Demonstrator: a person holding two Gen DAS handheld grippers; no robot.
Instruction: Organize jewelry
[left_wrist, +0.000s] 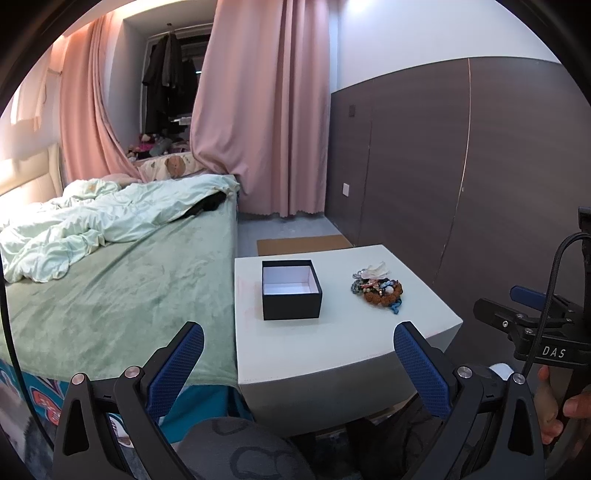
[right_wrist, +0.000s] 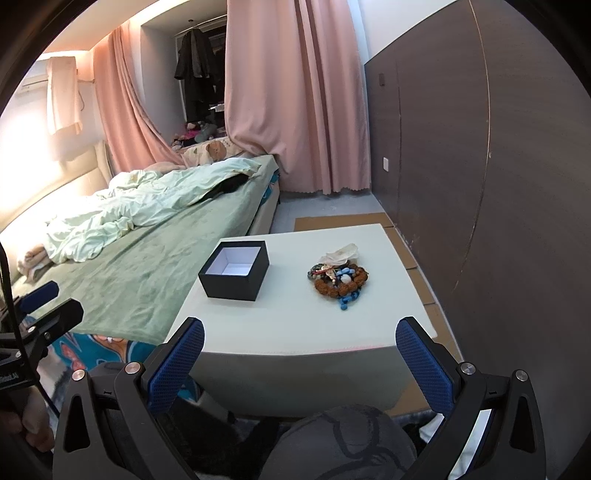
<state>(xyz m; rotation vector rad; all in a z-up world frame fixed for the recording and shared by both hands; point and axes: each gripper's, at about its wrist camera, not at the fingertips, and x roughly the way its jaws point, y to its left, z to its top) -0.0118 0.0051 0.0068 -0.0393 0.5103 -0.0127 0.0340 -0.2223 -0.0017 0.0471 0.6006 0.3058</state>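
A pile of bead bracelets and other jewelry (left_wrist: 378, 288) lies on the right part of a white table (left_wrist: 332, 332); it also shows in the right wrist view (right_wrist: 338, 279). An open black box (left_wrist: 291, 288) with a white, empty inside stands to its left, also in the right wrist view (right_wrist: 234, 270). My left gripper (left_wrist: 299, 354) is open and empty, held before the table's near edge. My right gripper (right_wrist: 300, 352) is open and empty, also short of the near edge.
A bed (left_wrist: 110, 280) with a green sheet and crumpled quilt lies left of the table. A brown wall panel (right_wrist: 480, 184) stands close on the right. Pink curtains (left_wrist: 266, 110) hang behind. A knee in grey fabric (right_wrist: 340, 443) is below the grippers.
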